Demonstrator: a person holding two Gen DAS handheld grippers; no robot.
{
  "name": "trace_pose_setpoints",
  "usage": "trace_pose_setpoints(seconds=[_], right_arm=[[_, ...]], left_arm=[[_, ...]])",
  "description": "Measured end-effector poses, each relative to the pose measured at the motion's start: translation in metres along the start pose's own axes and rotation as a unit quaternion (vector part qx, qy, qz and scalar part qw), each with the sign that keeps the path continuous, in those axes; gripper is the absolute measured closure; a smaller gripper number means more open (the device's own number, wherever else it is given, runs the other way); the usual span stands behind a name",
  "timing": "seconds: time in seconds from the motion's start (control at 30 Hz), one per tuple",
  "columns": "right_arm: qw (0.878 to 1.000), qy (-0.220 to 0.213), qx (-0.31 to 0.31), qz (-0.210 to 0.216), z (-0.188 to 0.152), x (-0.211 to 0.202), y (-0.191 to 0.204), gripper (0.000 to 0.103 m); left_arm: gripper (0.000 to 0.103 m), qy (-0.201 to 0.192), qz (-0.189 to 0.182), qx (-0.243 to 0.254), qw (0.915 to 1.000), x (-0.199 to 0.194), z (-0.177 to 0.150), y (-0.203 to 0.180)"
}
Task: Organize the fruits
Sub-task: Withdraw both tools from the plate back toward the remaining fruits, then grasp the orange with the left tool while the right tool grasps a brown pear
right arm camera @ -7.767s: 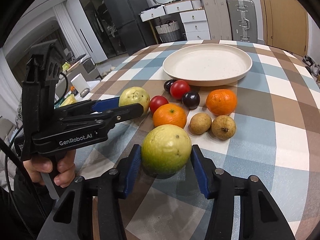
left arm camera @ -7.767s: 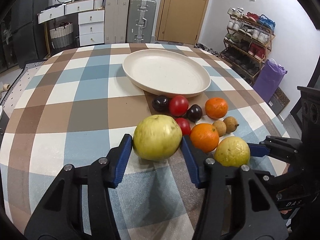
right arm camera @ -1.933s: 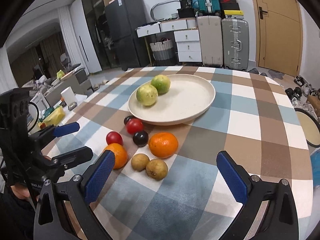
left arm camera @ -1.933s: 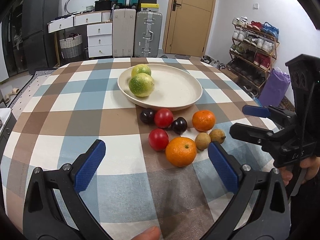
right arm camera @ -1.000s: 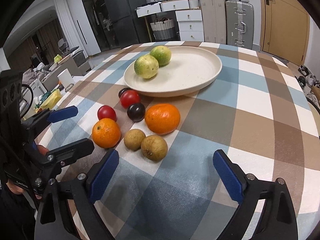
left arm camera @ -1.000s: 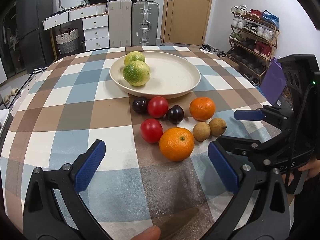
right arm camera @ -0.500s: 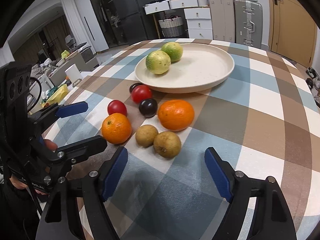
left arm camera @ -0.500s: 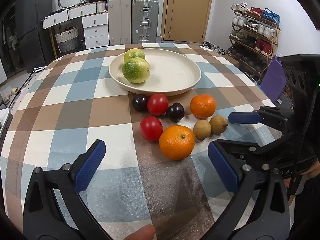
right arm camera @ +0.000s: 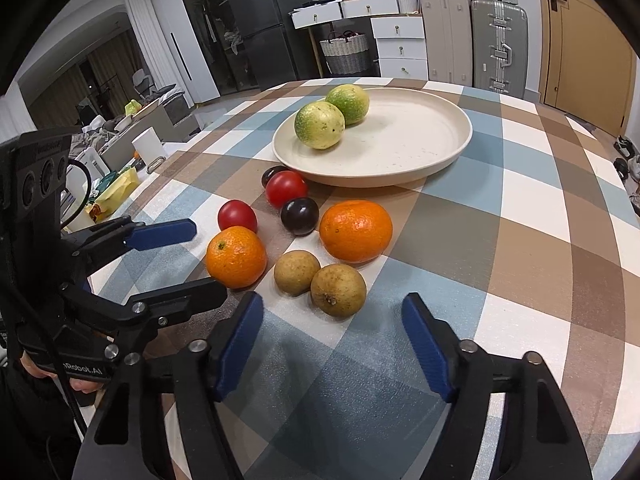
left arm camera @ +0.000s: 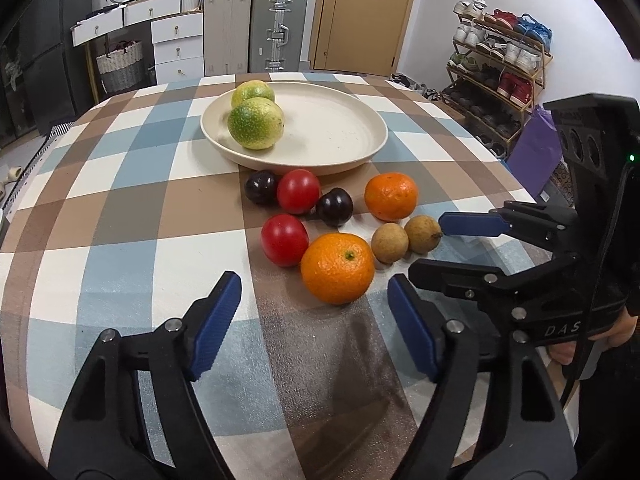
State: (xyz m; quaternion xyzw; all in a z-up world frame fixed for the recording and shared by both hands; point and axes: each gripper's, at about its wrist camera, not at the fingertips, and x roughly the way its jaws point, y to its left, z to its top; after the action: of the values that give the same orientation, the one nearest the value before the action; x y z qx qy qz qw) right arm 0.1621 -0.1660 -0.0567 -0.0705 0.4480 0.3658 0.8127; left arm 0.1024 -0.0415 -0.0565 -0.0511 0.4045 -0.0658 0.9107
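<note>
- The left wrist view takes in a shoe rack (left arm camera: 502, 60), a purple bag (left arm camera: 532, 152) and a door; the right wrist view shows a dark fridge (right arm camera: 256, 24) and clutter beyond the table's edge instead. Both show the suitcases and the white drawers.
- The left gripper (left arm camera: 314, 312) is partly open and its jaws are closing; nothing is between the blue pads, and the near orange (left arm camera: 338, 268) lies just ahead of them, untouched.
- The right gripper (right arm camera: 332, 328) is also partly open and closing, holding nothing; the two brown fruits (right arm camera: 320, 278) sit just beyond its tips.
- Each view catches the other gripper from the side, low over the checked tablecloth (left arm camera: 120, 216), with a hand on its handle.
- On the cream plate (right arm camera: 420, 140): two green-yellow fruits (right arm camera: 330, 118), touching each other at its far left side.
- On the cloth in front of the plate, in a loose cluster: two oranges, two red tomatoes (left arm camera: 292, 216), two dark plums (left arm camera: 298, 196) and the two small brown fruits.
</note>
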Motion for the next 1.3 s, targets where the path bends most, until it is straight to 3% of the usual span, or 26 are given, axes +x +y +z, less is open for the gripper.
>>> trace_pose_setpoints(seconds=[0.37, 0.73, 1.2, 1.3], right_arm=[[1.0, 0.004, -0.012, -0.006, 0.0027, 0.0042, 0.0059, 0.034], [1.0, 0.005, -0.008, 0.012, 0.0038, 0.005, 0.0039, 0.027], [1.0, -0.002, -0.013, 0.003, 0.0034, 0.0022, 0.0043, 0.073], [1.0, -0.01, -0.013, 0.004, 0.0024, -0.0016, 0.0051, 0.073]], left_arm=[[0.034, 0.003, -0.011, 0.012, 0.9999, -0.0007, -0.002, -0.0063], [0.034, 0.0, -0.022, 0.005, 0.9997, -0.003, -0.0019, -0.0036], [0.034, 0.004, -0.027, 0.002, 0.9996, -0.0023, -0.0032, -0.0035], [0.034, 0.006, -0.027, 0.003, 0.9996, -0.0015, -0.0032, -0.0041]])
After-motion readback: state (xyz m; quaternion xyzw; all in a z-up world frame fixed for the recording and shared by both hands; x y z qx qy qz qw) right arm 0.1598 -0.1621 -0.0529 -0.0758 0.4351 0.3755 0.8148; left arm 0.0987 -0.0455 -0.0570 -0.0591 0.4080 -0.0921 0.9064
